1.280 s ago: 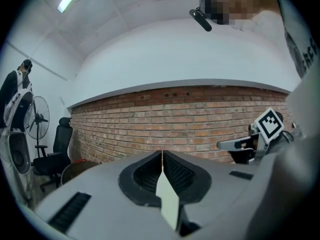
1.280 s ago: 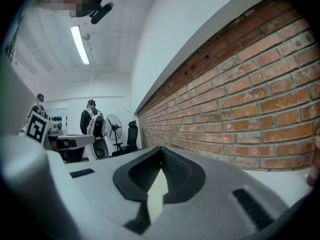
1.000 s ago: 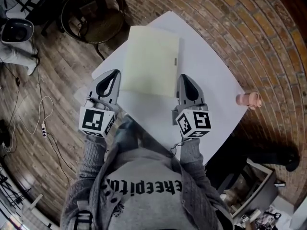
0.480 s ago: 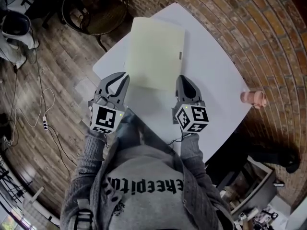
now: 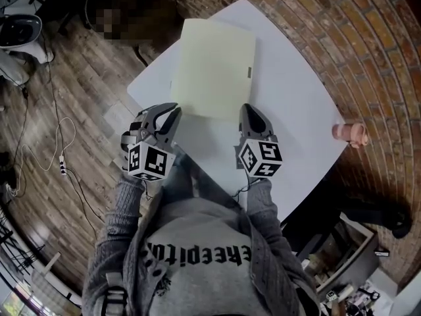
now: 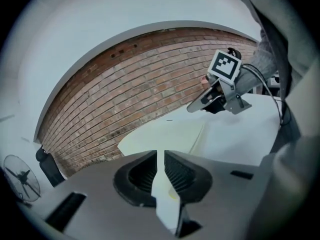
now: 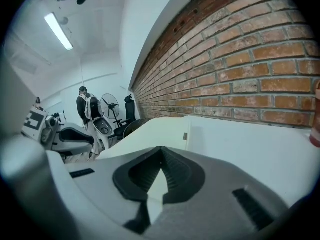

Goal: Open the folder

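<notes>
Left gripper (image 5: 172,114): jaws slightly apart, empty | Right gripper (image 5: 246,109): jaws together, empty | Folder (image 5: 214,68): closed, flat on table (image 5: 296,104), just ahead of both grippers

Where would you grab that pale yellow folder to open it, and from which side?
Probably the cover's long right edge by the small tab, coming in low from the right. The folder lies flat and shut on the table; the tab seems to mark its opening side.
</notes>
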A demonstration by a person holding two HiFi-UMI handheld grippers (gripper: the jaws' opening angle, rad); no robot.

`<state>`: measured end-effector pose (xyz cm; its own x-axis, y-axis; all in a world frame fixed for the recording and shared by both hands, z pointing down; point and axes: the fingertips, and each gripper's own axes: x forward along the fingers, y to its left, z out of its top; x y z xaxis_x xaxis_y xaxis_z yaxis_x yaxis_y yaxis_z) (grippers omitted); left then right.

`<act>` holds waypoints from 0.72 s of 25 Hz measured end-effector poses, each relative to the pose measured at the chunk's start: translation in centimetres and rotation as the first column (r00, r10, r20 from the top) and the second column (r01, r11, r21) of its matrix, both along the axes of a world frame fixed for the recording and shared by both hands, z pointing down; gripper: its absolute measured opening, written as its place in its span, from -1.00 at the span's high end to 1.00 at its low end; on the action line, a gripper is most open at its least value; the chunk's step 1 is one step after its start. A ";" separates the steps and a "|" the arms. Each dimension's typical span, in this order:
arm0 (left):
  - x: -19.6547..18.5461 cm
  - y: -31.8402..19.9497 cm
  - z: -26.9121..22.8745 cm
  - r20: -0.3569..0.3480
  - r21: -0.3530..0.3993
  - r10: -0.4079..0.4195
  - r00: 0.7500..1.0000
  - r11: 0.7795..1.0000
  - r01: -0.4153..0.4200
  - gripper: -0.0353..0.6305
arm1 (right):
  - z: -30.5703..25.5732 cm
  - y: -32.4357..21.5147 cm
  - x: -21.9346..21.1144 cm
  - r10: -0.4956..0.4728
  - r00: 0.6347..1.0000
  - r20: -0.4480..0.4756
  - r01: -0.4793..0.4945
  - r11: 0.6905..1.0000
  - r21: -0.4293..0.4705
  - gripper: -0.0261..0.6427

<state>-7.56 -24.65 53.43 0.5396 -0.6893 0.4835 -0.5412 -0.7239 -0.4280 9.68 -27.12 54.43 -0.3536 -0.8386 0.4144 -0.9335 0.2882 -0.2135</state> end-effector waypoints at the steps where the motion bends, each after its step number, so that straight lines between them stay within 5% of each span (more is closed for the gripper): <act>1: 0.0 0.1 0.3 0.025 0.009 0.013 1.000 1.000 -0.013 0.85 | 0.1 0.0 0.0 0.001 1.000 0.000 -0.001 1.000 -0.003 0.91; 7: 0.5 1.0 2.4 0.192 0.007 0.092 0.977 0.995 -0.095 0.63 | 0.9 0.0 -0.1 0.003 1.000 -0.002 -0.003 1.000 -0.022 0.91; 18: 1.2 1.1 4.5 0.397 0.066 0.109 0.911 0.987 -0.147 0.62 | 1.1 0.5 -0.1 0.009 1.000 -0.007 -0.009 1.000 -0.026 0.91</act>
<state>-6.32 -23.53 57.95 0.4071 -0.6788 0.6112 -0.2216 -0.7226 -0.6548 9.60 -26.57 55.53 -0.3434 -0.8307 0.4382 -0.9374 0.2743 -0.2146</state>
